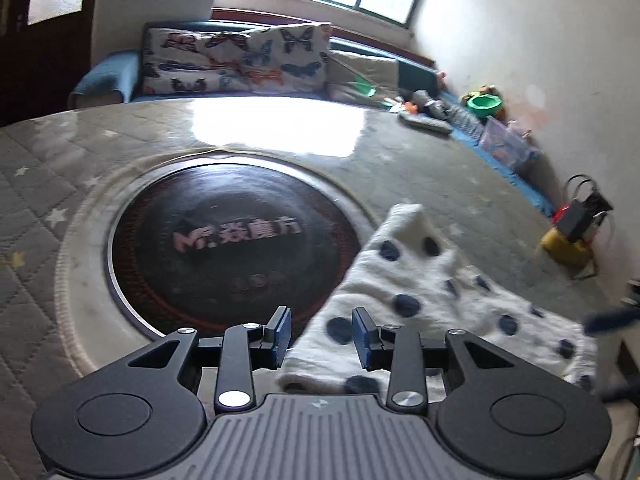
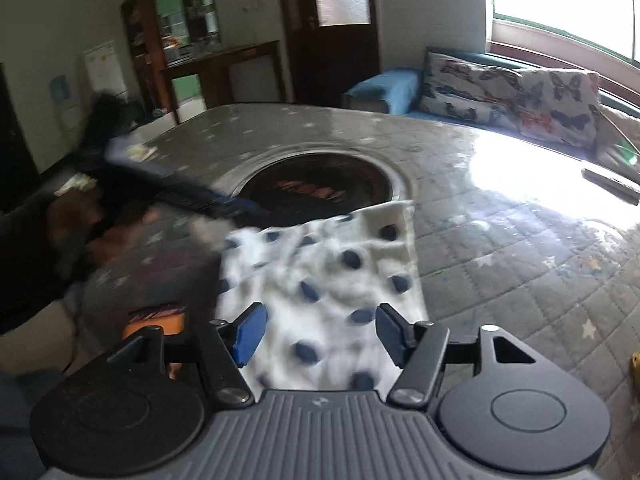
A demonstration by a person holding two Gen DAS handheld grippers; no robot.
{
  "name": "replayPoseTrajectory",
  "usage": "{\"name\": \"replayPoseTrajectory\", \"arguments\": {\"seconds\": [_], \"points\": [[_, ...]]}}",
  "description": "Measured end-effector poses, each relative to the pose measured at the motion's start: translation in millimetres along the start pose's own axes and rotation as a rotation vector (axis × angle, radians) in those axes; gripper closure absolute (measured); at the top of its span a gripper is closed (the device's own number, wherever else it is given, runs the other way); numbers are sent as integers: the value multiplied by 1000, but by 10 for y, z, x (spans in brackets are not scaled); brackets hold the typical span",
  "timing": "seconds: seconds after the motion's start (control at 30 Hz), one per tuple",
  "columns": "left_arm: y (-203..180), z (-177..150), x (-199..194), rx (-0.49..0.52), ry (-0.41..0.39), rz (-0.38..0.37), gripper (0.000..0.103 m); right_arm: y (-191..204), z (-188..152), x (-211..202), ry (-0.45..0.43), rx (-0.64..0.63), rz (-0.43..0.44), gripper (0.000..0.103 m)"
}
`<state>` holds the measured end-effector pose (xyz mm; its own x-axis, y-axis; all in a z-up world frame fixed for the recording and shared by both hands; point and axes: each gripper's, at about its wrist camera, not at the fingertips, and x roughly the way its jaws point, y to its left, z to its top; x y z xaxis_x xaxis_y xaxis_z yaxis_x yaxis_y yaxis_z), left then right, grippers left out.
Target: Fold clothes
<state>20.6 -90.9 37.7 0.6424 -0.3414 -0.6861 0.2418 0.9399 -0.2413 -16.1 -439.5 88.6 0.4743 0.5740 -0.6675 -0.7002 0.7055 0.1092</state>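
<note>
Cloth lay closest to both claws: a white fleece garment [image 1: 404, 280] with dark blue dots, spread on the near part of the table [image 1: 60, 184]. In the left wrist view it ran from just under the left claw [image 1: 322, 334] away to the right, one narrow end reaching up beside the dark round plate [image 1: 236, 248] set in the table's middle. The left claw stood open, its blue pads well apart, the right pad over the fleece and the left pad over the plate's edge; it held nothing, and whether the pads touched the fabric could not be told.

In the right wrist view the same garment [image 2: 332, 276] stretched straight ahead from between the fingers of the right claw [image 2: 320, 334], its far straight edge lying at the rim of the round plate [image 2: 320, 184]. That claw was also wide open, with fleece beneath the gap and nothing pinched. To its left, blurred, the other gripper and the person's hand [image 2: 120, 216] hovered at the garment's far left corner. An orange object [image 2: 156, 320] sat just left of the right claw, partly hidden behind it.

Beyond the plate, the quilted star-patterned cover [image 2: 520, 264] shone with window glare. A remote control [image 1: 426, 123] rested at the table's far right edge. Behind the table stood a blue sofa [image 1: 104, 80] with butterfly cushions [image 1: 236, 60], toys and a green bowl [image 1: 486, 104] along the right wall.
</note>
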Motion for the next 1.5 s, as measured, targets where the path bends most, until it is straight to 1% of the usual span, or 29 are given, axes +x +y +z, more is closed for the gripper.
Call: {"name": "replayPoseTrajectory", "arguments": {"seconds": [0.1, 0.3, 0.5, 0.53, 0.6, 0.7, 0.73, 0.77, 0.97, 1.13, 1.3, 1.4, 1.5], "points": [[36, -24, 70, -7, 20, 0, 63, 197, -82, -97, 23, -54, 19, 37], [45, -66, 185, -5, 56, -1, 63, 493, -205, -151, 78, -148, 30, 35], [11, -89, 188, 9, 54, 9, 65, 596, -371, 70, 155, -238, -8, 35], [1, -96, 183, 15, 54, 11, 66, 603, -397, 99, 165, -253, -17, 35], [-25, -118, 175, 34, 53, 10, 72, 634, -453, 133, 180, -300, -41, 36], [-83, -160, 157, 65, 50, 26, 76, 696, -529, 154, 197, -387, -101, 41], [-99, -171, 149, 73, 49, 31, 76, 705, -545, 166, 200, -411, -122, 45], [-107, -178, 138, 75, 49, 35, 77, 705, -558, 178, 203, -432, -139, 45], [-155, -211, 91, 75, 57, 51, 78, 625, -612, 230, 207, -520, -238, 45], [-187, -159, 125, 63, 78, 67, 77, 417, -578, 325, 198, -512, -319, 45], [-220, -101, 176, 48, 93, 84, 77, 133, -481, 468, 182, -456, -404, 45], [-242, -88, 183, 44, 99, 91, 77, -49, -410, 527, 162, -388, -416, 45], [-242, -87, 180, 35, 102, 102, 72, -135, -409, 514, 148, -349, -419, 44]]}}
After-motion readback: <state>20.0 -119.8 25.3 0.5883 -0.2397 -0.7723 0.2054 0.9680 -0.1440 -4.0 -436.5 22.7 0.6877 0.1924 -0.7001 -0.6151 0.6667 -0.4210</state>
